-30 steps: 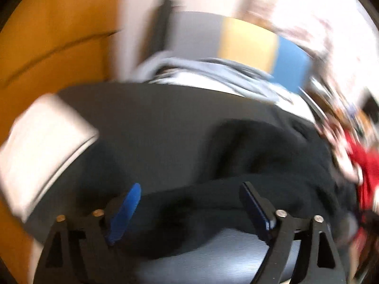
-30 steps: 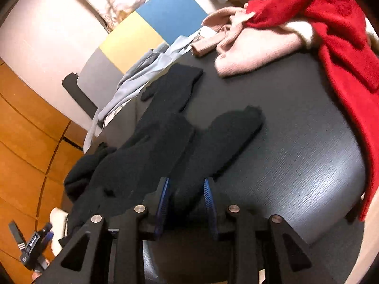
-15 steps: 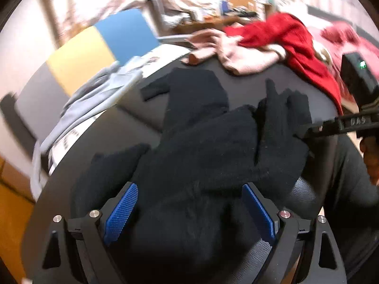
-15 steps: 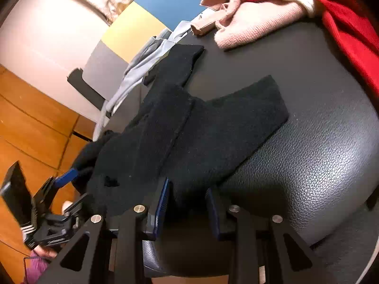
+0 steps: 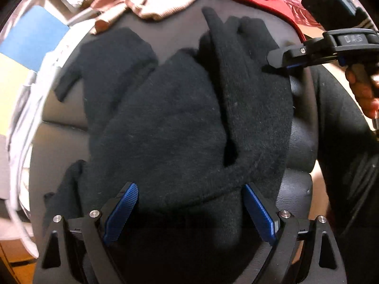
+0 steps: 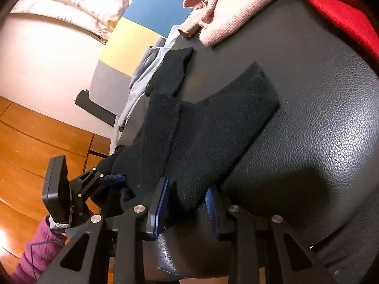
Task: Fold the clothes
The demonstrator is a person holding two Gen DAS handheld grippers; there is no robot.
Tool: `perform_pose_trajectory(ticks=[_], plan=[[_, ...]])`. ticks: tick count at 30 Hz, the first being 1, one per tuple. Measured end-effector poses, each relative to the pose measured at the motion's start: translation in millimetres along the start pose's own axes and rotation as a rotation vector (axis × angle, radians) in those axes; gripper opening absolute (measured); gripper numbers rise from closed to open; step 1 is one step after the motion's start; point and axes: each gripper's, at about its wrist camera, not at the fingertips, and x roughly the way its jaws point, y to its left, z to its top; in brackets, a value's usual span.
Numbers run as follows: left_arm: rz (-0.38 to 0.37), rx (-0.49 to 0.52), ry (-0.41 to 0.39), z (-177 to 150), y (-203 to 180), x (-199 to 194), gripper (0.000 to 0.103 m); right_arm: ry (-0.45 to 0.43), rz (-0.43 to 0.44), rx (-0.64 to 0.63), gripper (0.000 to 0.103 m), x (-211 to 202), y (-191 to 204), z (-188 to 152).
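Since a second ago: left gripper has swung from a blurred sideways look onto the black garment; one sleeve of it now lies spread flat.
Left gripper: fingers wide apart, straddling the garment's near edge, clamped on nothing that I can see.
Right gripper: fingers drawn close on the garment's near hem, pinching it.
Garment's place: on the black leather seat, spread from the near edge away toward the far side.
Key relation: garment lies straight ahead of both grippers; its body runs near to far, the flat sleeve branching off to the right in the right wrist view. Both sit at its near edge; only the right has hold.
Count, near to far: two grippers, one black garment with two sleeves showing, one pink knit, one red garment, one grey cloth at the seat's far left edge.
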Motion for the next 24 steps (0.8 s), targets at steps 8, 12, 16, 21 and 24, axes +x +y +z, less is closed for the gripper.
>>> perform_pose_trajectory(ticks=[8,12,16,21,24], plan=[[0.013,-0.071,-0.141,-24,-22,-14,0.054,-0.02,0.013,-0.006,0.03,1,-3,-1],[0.088,-0.147,-0.25,-47,-41,-27,0.024,-0.041,-0.008,-0.037,0.03,3,1,-3],[0.095,-0.274,-0.376,-74,-49,-54,0.016,-0.056,-0.037,-0.073,0.03,2,6,-5],[0.102,-0.439,-0.533,-125,-47,-96,0.015,-0.043,-0.1,-0.116,0.036,-5,16,-6],[0.151,-0.534,-0.564,-145,-45,-107,0.015,-0.051,-0.127,-0.198,0.036,-12,28,-7]])
